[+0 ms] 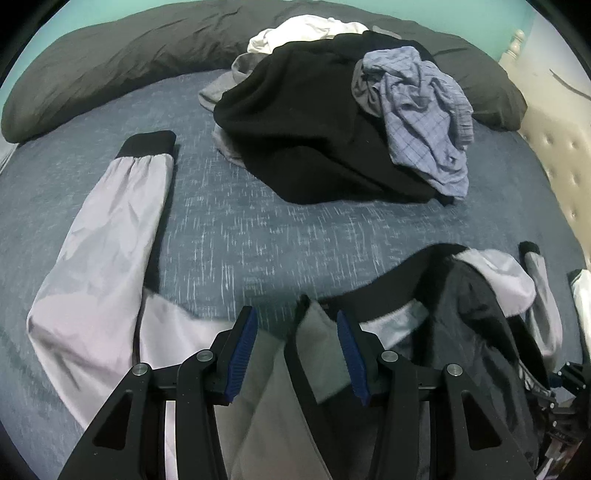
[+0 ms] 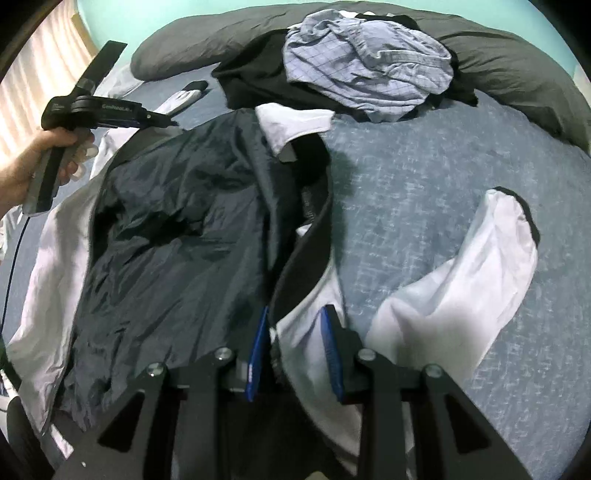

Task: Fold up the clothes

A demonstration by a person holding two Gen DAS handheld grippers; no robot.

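over blue bedding (image 1: 240,229), left tongs (image 1: 297,328) gape above the jacket (image 2: 177,240); right tongs (image 2: 295,314) pinch its collar.

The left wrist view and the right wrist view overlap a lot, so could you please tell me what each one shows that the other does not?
Only the left wrist view shows the white garment at the back of the pile and the tufted headboard.

Only the right wrist view shows the person's hand gripping the left tool's handle, and the jacket's dark lining spread open.

Both show the blue bedsheet, the grey pillow, the checked blue shirt on the black garment, and the jacket's pale sleeves.
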